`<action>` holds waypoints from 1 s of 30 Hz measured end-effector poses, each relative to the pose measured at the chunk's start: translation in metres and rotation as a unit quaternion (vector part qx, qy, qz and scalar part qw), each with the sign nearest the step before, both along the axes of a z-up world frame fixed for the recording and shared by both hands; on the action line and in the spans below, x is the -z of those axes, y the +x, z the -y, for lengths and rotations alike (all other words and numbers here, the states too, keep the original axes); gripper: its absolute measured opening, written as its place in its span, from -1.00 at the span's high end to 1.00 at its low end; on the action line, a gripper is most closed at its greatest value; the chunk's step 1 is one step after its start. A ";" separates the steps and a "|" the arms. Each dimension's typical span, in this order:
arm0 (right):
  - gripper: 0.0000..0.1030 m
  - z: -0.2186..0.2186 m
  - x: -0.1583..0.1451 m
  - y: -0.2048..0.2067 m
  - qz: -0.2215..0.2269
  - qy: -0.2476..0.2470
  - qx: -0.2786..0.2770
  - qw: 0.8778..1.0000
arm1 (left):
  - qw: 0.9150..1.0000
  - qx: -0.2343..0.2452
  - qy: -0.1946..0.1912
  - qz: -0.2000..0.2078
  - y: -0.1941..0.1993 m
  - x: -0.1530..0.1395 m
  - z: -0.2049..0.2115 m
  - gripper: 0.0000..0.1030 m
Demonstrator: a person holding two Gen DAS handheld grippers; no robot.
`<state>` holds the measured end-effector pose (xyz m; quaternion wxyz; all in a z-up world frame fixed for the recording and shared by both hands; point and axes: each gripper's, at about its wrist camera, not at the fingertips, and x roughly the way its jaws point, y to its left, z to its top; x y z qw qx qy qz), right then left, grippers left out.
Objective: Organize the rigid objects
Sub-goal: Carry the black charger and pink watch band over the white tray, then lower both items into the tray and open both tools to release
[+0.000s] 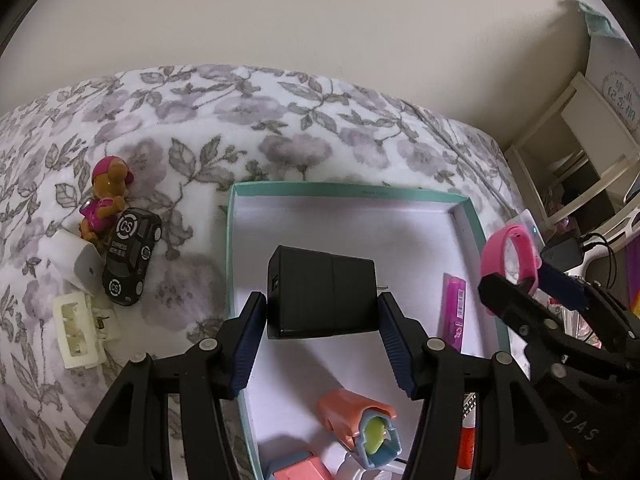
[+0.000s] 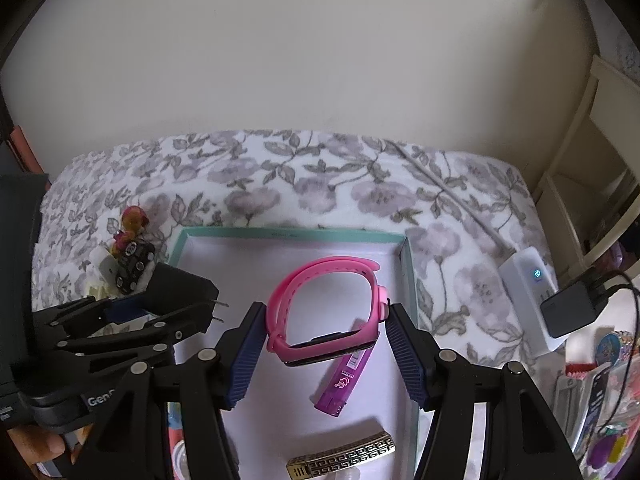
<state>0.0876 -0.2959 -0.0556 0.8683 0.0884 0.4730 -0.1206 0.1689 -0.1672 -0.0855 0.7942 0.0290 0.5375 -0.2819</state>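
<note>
My left gripper [image 1: 323,322] is shut on a black power adapter [image 1: 320,294] and holds it over the teal-rimmed white box [image 1: 230,240]. My right gripper [image 2: 325,334] is shut on a pink watch band [image 2: 320,312] above the same box [image 2: 280,234]. The box holds a purple lighter [image 2: 344,378], a patterned metal lighter [image 2: 344,458] and an orange and blue connector [image 1: 360,426]. The right gripper with the pink band [image 1: 510,256] shows at the right of the left wrist view. The left gripper with the adapter [image 2: 180,292] shows at the left of the right wrist view.
On the floral blanket left of the box lie a dog figurine [image 1: 106,196], a black toy car [image 1: 132,254], a white charger [image 1: 76,262] and a cream connector [image 1: 78,330]. A white power strip [image 2: 528,300] with a black plug [image 2: 568,310] lies right of the box. Shelves stand at far right.
</note>
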 end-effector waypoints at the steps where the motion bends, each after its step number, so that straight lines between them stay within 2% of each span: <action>1: -0.24 0.000 0.004 0.001 -0.006 0.002 0.000 1.000 | 1.000 0.001 0.002 -0.002 0.000 0.002 0.001 -0.13; 6: -0.24 0.005 0.025 0.004 -0.029 0.016 0.005 0.999 | 1.000 0.004 0.017 -0.003 -0.001 0.009 0.004 -0.13; 13: -0.24 0.009 0.046 0.006 -0.054 0.026 0.011 0.998 | 1.000 0.006 0.015 -0.002 -0.001 0.009 0.005 -0.12; 25: -0.30 0.013 0.040 0.005 -0.048 0.028 0.022 0.998 | 1.000 0.001 0.002 0.005 0.000 -0.004 0.000 -0.15; 29: -0.30 0.014 0.035 0.005 -0.044 0.024 0.025 0.998 | 1.000 -0.005 -0.001 0.008 0.002 -0.010 -0.003 -0.38; 30: -0.30 0.014 0.033 0.004 -0.042 0.022 0.025 0.999 | 1.000 -0.007 -0.003 0.010 0.002 -0.012 -0.005 -0.38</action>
